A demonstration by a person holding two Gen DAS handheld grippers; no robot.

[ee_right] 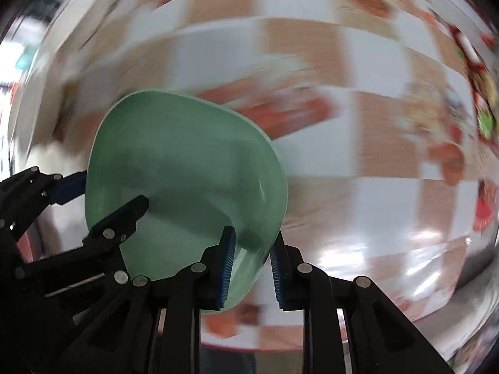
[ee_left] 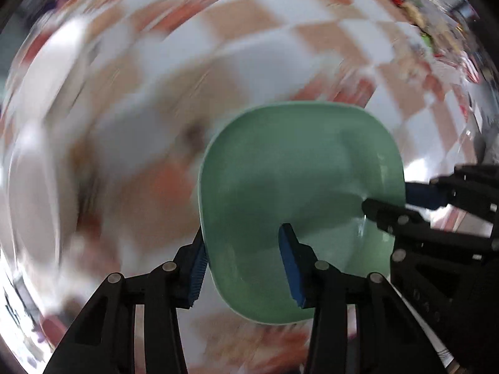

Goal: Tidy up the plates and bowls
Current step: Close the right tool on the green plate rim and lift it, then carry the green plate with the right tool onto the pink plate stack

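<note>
Gripping opposite rims, both tongs carry one green bowl (ee_left: pixel 299 193) above a blurred checked counter (ee_left: pixel 312 43). Left tongs (ee_left: pixel 246 265) & right tongs (ee_right: pixel 251 268) are each clamped on a wall, one pad inside, one outside, probably keeping it level.

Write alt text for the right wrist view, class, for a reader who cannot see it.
A green bowl is gripped at its rim by two black tongs with blue pads: the right tongs at the bottom edge, the left tongs on the left side. Behind it, a checked cloth is smeared by motion blur.
</note>
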